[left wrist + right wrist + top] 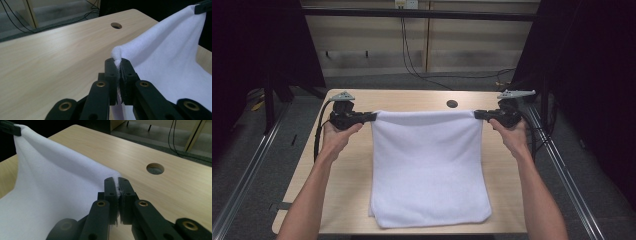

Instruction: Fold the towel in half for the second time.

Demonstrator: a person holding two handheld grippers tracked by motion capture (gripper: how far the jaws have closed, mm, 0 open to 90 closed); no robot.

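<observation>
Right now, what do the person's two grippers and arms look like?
Both the left gripper and the right gripper are black, with two flat jaws on linkage bars that carry brass-coloured pivot rings. Each has a grey three-cornered plate on top. A black cable trails from the left one. The forearms are bare, with no sleeves, gloves or watch in sight.

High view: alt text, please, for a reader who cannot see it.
A person holds a white towel taut by its far corners, one hand-held gripper on the left and one on the right, its near edge resting on a wooden table.
</observation>
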